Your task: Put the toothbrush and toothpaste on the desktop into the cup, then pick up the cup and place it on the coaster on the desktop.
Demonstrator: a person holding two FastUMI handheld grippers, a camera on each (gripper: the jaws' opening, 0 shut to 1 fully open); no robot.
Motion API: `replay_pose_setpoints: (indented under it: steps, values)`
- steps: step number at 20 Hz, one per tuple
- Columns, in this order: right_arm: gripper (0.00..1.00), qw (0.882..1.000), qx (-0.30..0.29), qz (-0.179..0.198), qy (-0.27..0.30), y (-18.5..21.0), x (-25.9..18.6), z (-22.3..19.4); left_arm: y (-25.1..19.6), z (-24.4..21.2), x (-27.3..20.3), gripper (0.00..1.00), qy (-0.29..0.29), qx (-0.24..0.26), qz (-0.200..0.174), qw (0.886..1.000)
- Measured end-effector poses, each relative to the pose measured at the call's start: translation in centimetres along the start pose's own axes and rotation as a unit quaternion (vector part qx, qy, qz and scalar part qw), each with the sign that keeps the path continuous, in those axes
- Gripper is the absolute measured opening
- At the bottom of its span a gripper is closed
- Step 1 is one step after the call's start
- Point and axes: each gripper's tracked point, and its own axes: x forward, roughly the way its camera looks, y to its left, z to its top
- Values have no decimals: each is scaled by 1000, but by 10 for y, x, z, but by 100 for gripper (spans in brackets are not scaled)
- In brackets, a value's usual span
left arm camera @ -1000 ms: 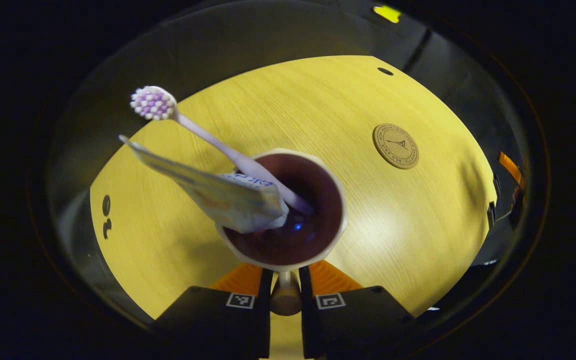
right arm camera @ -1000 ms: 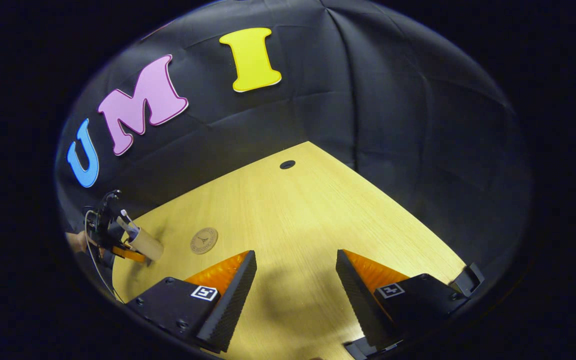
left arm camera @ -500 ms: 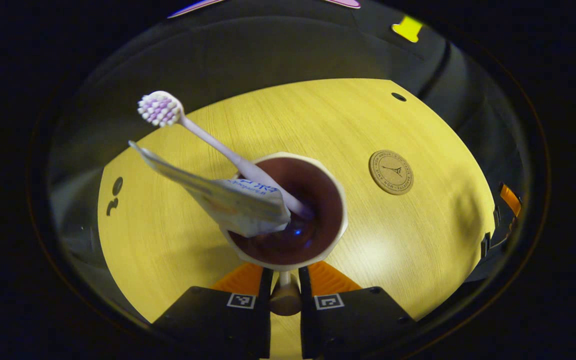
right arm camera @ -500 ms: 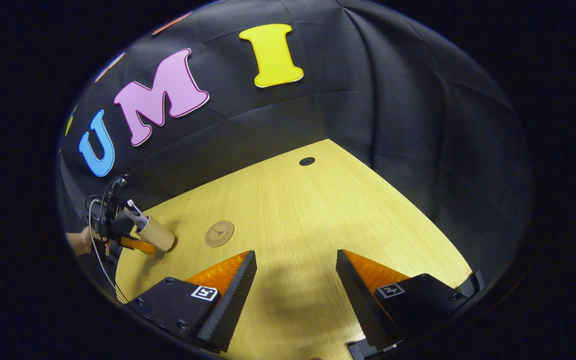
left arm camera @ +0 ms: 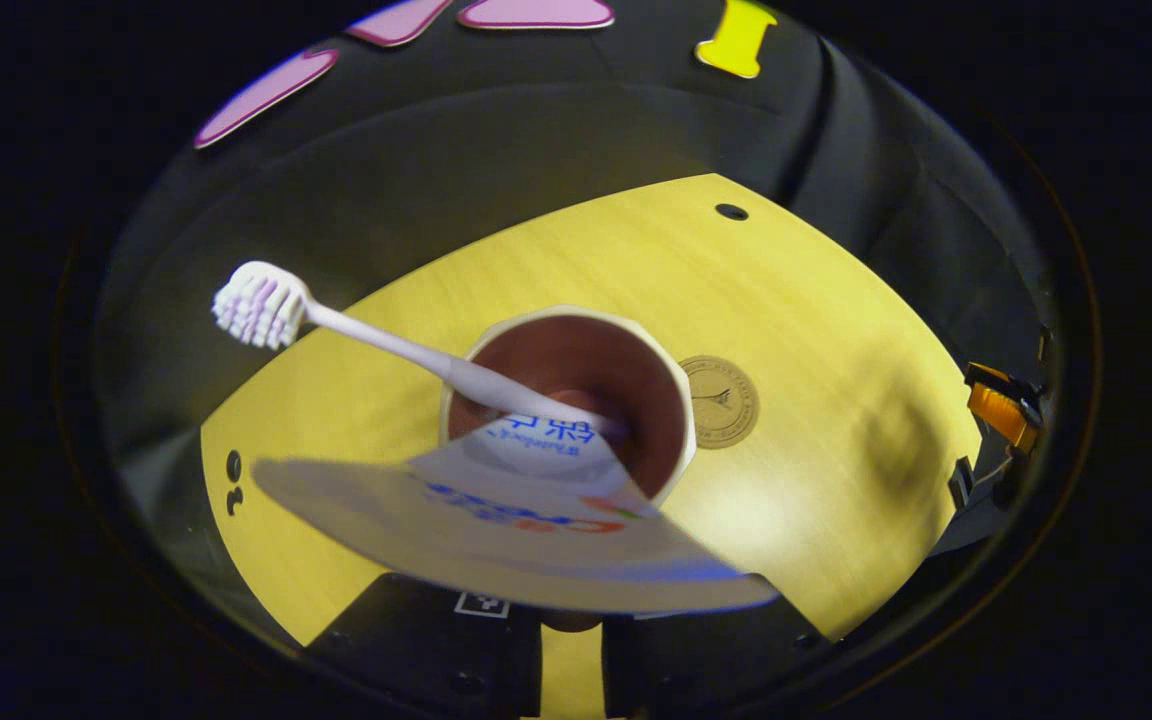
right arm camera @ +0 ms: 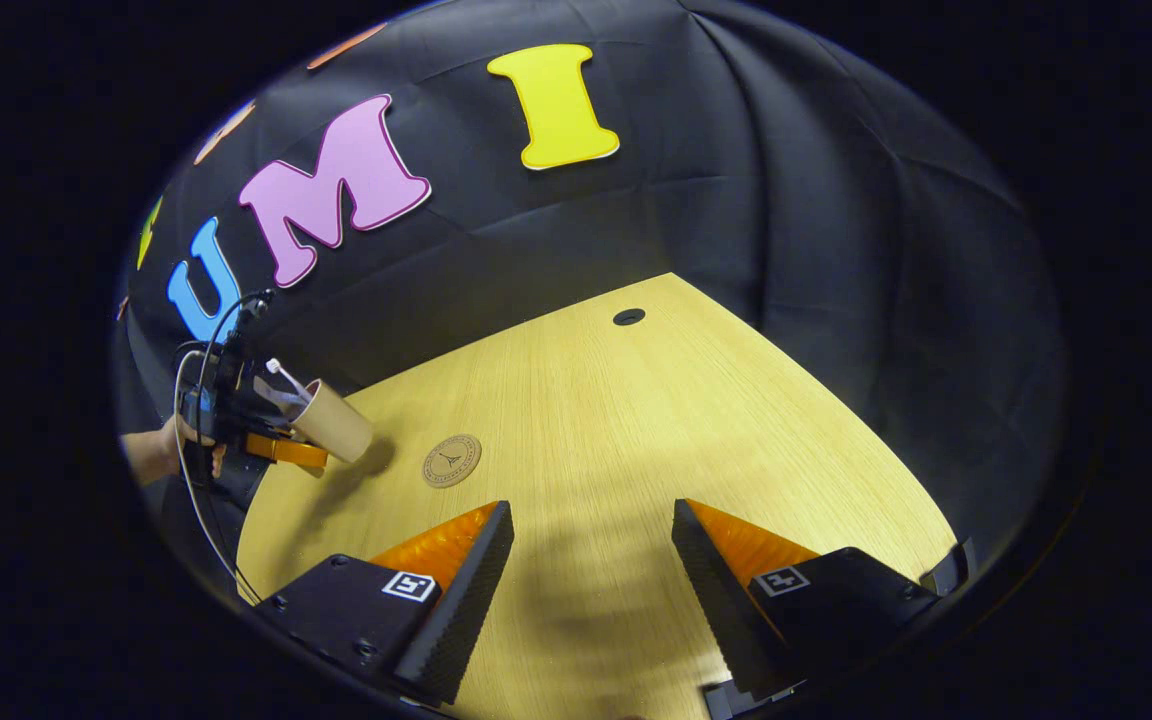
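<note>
In the left gripper view the cream cup [left arm camera: 671, 385] with a brown inside hangs above the desk. Inside it lean a white toothbrush [left arm camera: 376, 340] with its head up left, and a toothpaste tube [left arm camera: 496, 530] whose flat end flops toward the camera. The tube covers the fingertips of my left gripper [left arm camera: 571, 620], which is shut on the cup's handle. The round cork coaster [left arm camera: 726, 400] lies just right of the cup, partly behind its rim. In the right gripper view, my right gripper [right arm camera: 591, 570] stands open over bare desk. Far left there, the cup [right arm camera: 336, 425] hangs tilted, left of the coaster [right arm camera: 452, 460].
The wooden desk [right arm camera: 636, 430] has a cable hole [right arm camera: 628, 317] near its far corner and meets the black cloth wall at the back. A hand [right arm camera: 151, 455] holds the left gripper [right arm camera: 276, 450] at the desk's left edge. The right gripper's orange finger [left arm camera: 1001, 410] shows at the far right.
The left gripper has carried the cup closer to the coaster. The toothpaste tube has swung round toward the camera and the toothbrush has tipped lower. The right gripper stays open.
</note>
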Motion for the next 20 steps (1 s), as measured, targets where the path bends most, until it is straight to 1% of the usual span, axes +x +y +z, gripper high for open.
replay_pose_setpoints:
  steps: [4,8,11,15,16,19,20]
  values:
    - [98,1000,-5,2,6,-4,-2,-4,-36,17,18,32,9,63,-13,998]
    - [98,1000,-16,3,11,-9,-4,-5,-68,20,34,33,21,93,-34,995]
    - [98,1000,-12,6,17,-11,-6,-9,-80,25,46,33,30,118,-33,992]
    - [98,1000,-11,8,23,-12,-3,-12,-100,25,54,33,41,132,-33,990]
    - [98,1000,-10,9,23,-12,-4,-12,-98,27,54,28,43,135,-33,989]
    - [98,1000,-10,12,25,-10,-4,-14,-100,26,61,28,56,136,-36,989]
    - [98,999,-10,13,27,-9,-4,-17,-102,26,63,24,62,133,-37,988]
